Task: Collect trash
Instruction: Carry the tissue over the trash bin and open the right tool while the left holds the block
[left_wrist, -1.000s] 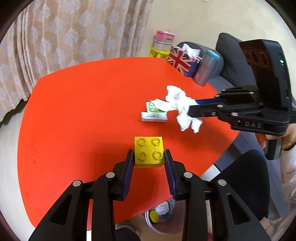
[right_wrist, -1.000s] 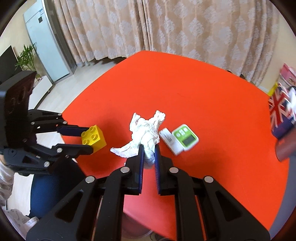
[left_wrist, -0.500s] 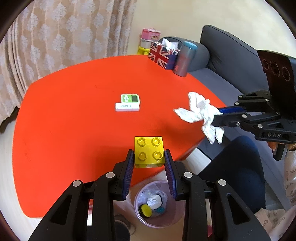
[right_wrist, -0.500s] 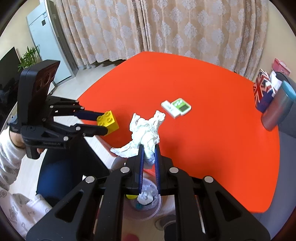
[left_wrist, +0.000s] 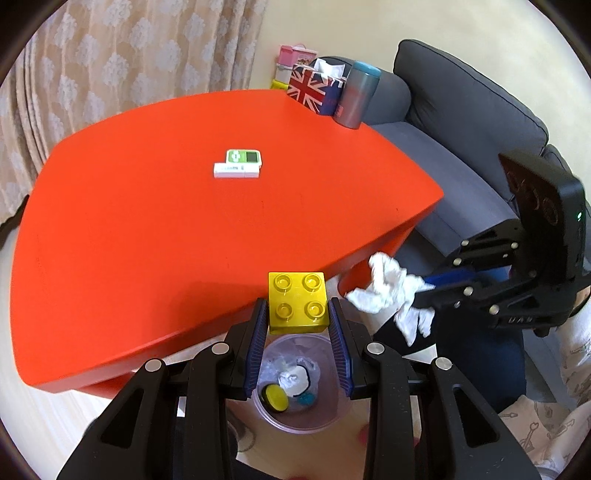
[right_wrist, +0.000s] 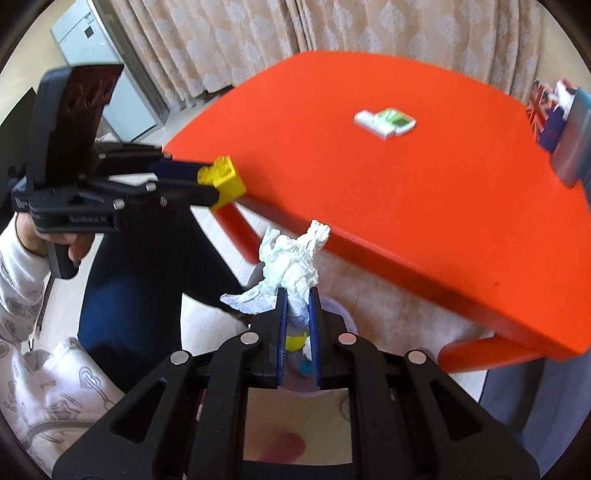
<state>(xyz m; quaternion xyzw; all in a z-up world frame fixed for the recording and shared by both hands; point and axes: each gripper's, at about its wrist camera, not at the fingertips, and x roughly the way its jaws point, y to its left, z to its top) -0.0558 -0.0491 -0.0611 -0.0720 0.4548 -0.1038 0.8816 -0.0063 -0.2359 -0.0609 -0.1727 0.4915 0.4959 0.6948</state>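
Nearest, the left gripper (left_wrist: 298, 325) clamped a yellow brick (left_wrist: 298, 303) over the bin (left_wrist: 301, 424) (already holding scraps). The right gripper (right_wrist: 297, 301) pinched crumpled tissue (right_wrist: 291, 258) beside it. Both drops remained; small packets (left_wrist: 238, 164) waited on the red table (left_wrist: 147, 229).

bin (left_wrist: 303, 417): near rim hidden behind the left tool (left_wrist: 298, 325) and the yellow brick (left_wrist: 298, 302)
bin contents: too small to name
white box (left_wrist: 236, 170): print unreadable
flag box (right_wrist: 546, 118): blurred, cut by the frame edge
person: only sleeves and legs show
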